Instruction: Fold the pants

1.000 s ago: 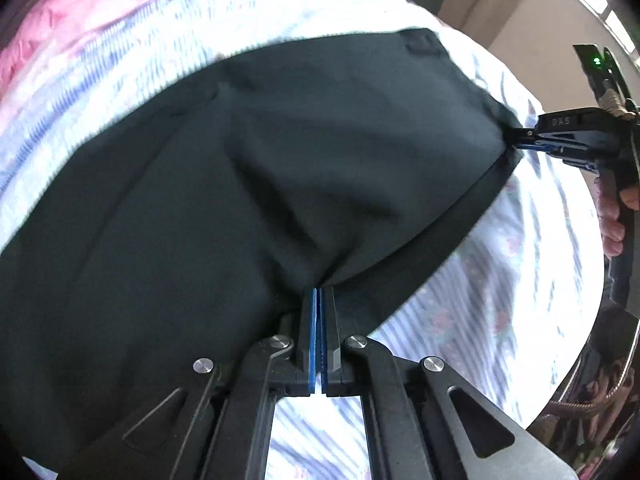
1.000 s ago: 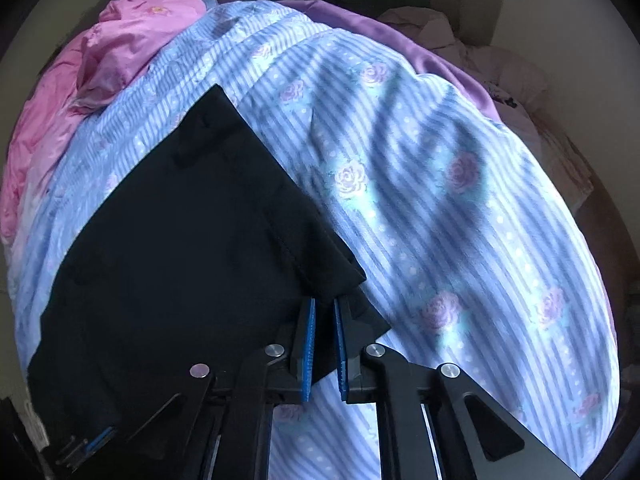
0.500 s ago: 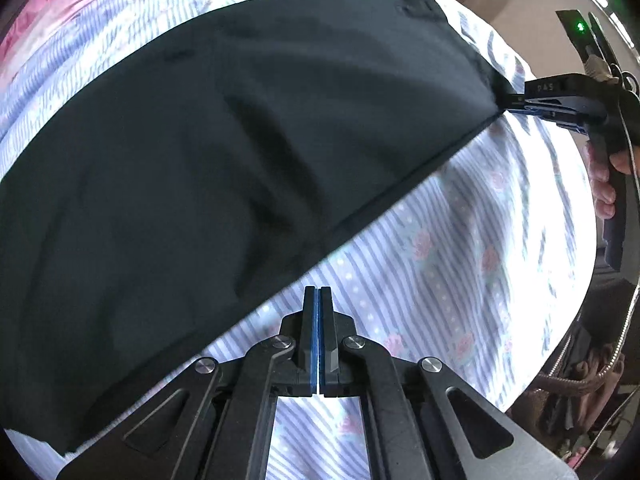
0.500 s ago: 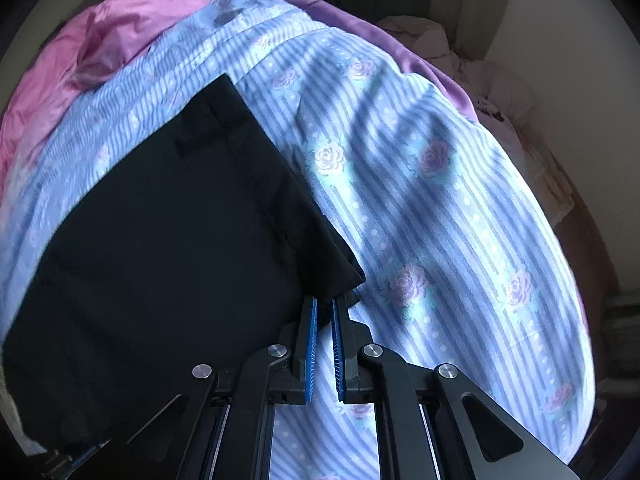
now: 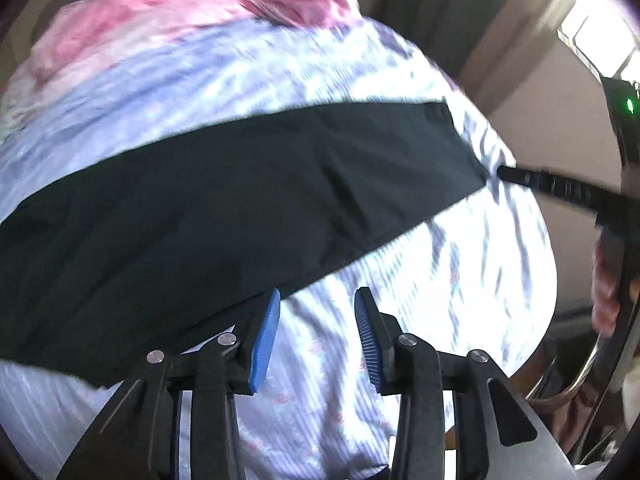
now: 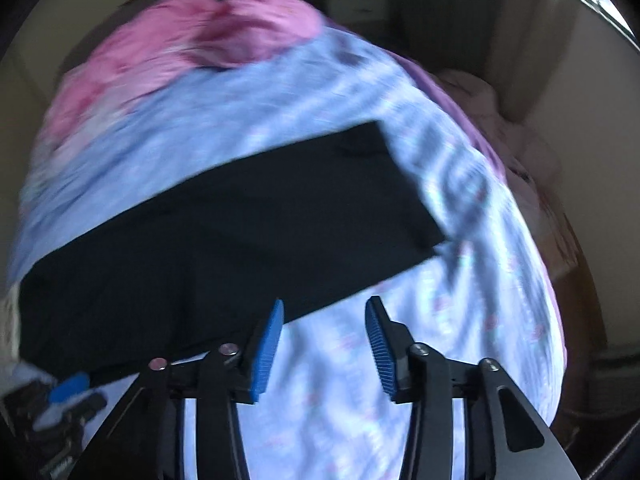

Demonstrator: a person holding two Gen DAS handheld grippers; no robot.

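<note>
Half a second ago both grippers had their blue pads nearly together, the right one pinching a corner of the black pants (image 5: 240,208); now the left gripper (image 5: 316,332) and the right gripper (image 6: 324,340) both stand wide apart, holding nothing, above the cloth's near edge. The pants lie released as a long dark folded band across the blue-and-white floral striped bedsheet (image 6: 460,320) of the bed, farther from both cameras than before. Beyond them a pink quilt (image 6: 192,40) is bunched, and both views are motion-blurred.
</note>
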